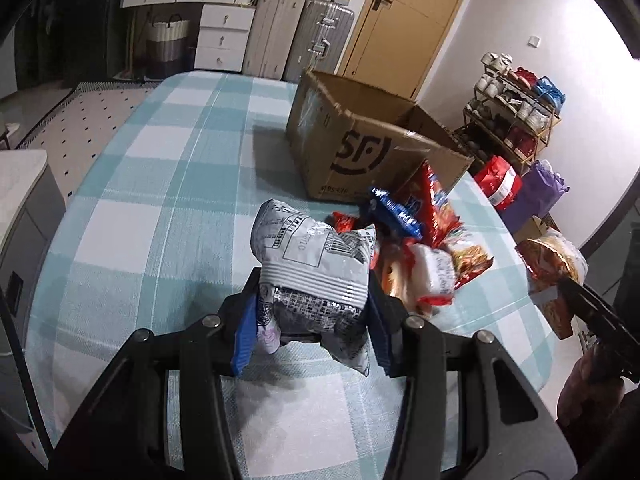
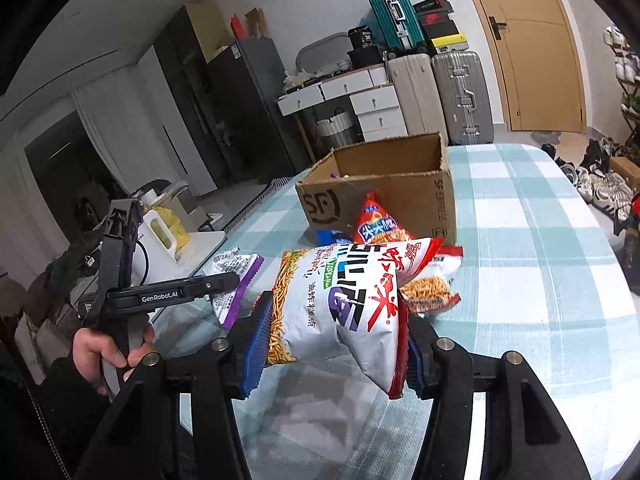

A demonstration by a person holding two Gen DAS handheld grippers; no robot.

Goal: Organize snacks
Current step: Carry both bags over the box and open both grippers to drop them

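Left gripper (image 1: 312,320): a silver snack bag (image 1: 316,264) is being clamped between its blue pads (image 1: 245,332), which are drawn in close and pressing the bag's crimped end.
Silver snack bag: it is being held clear of the checked tablecloth (image 1: 160,208); black print and a barcode are showing, and the foil is being crumpled at the pinch.
Right gripper (image 2: 332,344): a white shrimp-stick bag (image 2: 344,300) is being gripped across its width, the jaws being kept partly apart by it.
White shrimp-stick bag: it is being carried above the table, puffed, with red and purple lettering and a red edge.
Remaining snacks (image 1: 416,232): red, blue and white packets are lying heaped just in front of the cardboard box (image 1: 360,140).
Cardboard box: it is standing open on the table.
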